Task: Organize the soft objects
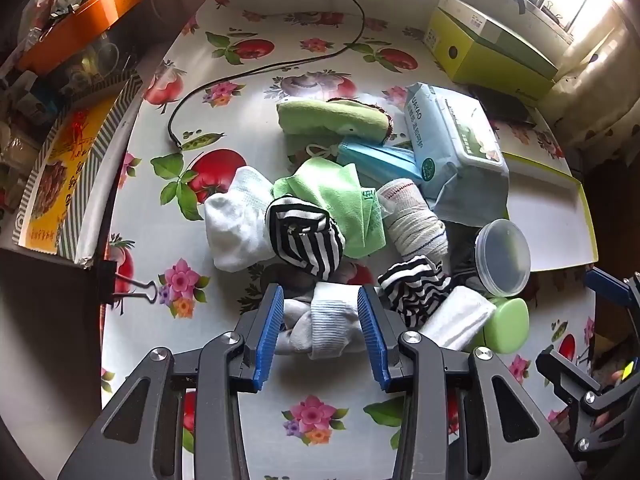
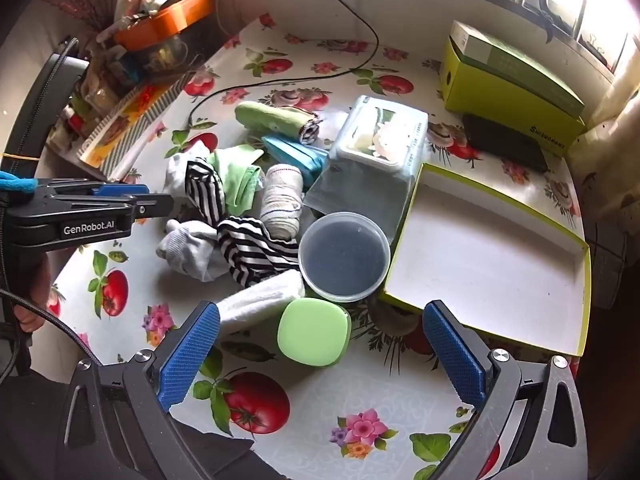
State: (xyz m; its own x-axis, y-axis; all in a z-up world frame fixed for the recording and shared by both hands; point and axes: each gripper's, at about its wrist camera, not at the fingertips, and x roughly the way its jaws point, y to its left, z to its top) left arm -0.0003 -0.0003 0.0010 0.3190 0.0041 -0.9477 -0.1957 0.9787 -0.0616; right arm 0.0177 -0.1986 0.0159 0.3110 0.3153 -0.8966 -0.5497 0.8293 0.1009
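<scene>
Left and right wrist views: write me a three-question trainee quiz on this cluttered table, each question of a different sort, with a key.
1. True or false: the right hand-held gripper is shut on the green case.
2. In the left wrist view, what shows between the pads of the left hand-held gripper? A. striped sock B. white sock C. blue mask
3. How many soft things lie in the open white tray?

Key: 1. False, its jaws stand wide open. 2. B. 3. Zero.
</scene>
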